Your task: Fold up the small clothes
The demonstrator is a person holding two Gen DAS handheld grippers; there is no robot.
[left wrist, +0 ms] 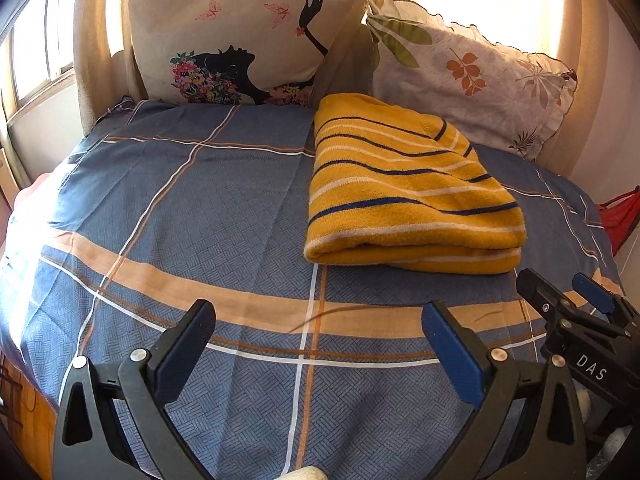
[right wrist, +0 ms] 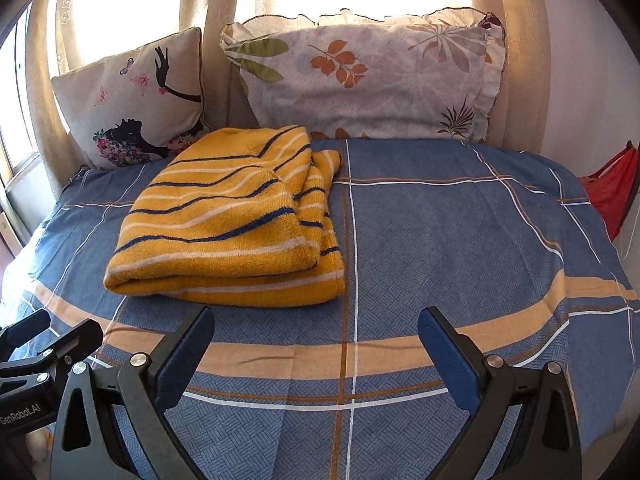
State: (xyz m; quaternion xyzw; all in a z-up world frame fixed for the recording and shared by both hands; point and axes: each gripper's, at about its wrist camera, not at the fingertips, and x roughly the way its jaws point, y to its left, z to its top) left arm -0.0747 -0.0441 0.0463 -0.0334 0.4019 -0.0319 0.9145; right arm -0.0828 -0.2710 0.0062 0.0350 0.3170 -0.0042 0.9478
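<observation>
A yellow knit garment (left wrist: 404, 192) with blue and white stripes lies folded into a thick rectangle on the blue checked bedsheet (left wrist: 208, 208). It also shows in the right wrist view (right wrist: 228, 220), left of centre. My left gripper (left wrist: 318, 316) is open and empty, hovering over the sheet in front of and left of the garment. My right gripper (right wrist: 316, 322) is open and empty, just in front of the garment's near right corner. The right gripper also appears at the right edge of the left wrist view (left wrist: 560, 292), and the left gripper at the lower left of the right wrist view (right wrist: 56, 332).
Two pillows lean against the curtain at the head of the bed: one with a silhouette print (left wrist: 236, 36) and one with a leaf print (left wrist: 472, 72). A red bag (right wrist: 612, 188) hangs off the bed's right side. A window (left wrist: 36, 52) is at the left.
</observation>
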